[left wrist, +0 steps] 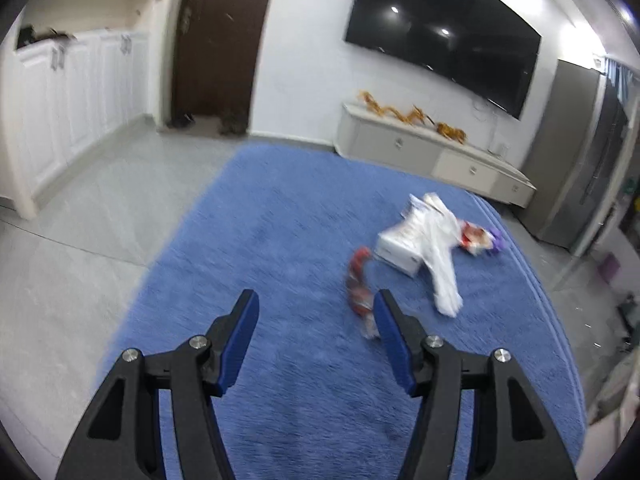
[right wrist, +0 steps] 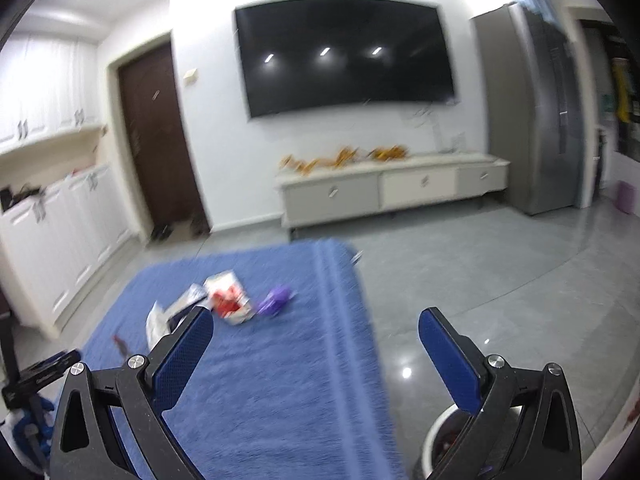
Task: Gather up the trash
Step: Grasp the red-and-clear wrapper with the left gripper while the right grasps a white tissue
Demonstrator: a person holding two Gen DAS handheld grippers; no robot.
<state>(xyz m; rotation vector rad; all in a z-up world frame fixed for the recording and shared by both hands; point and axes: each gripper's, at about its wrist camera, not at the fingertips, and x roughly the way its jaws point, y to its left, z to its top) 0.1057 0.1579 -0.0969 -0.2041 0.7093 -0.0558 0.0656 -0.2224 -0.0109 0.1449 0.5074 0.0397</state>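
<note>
right claw (right wrist: 316, 322) gapes wide (nothing gripped) above blue rug (right wrist: 280, 380) strewn with blurred trash (right wrist: 230, 298).

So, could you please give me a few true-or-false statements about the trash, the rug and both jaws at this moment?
1. Both the left gripper and right gripper have their jaws open. True.
2. The trash lies on a blue rug. True.
3. The left gripper is clamped on the white box. False: its jaws are empty and the box lies on the rug ahead.
4. The TV is showing a picture. False: its screen is dark, with only light reflections.
5. A purple wrapper lies on the rug. True.
</note>
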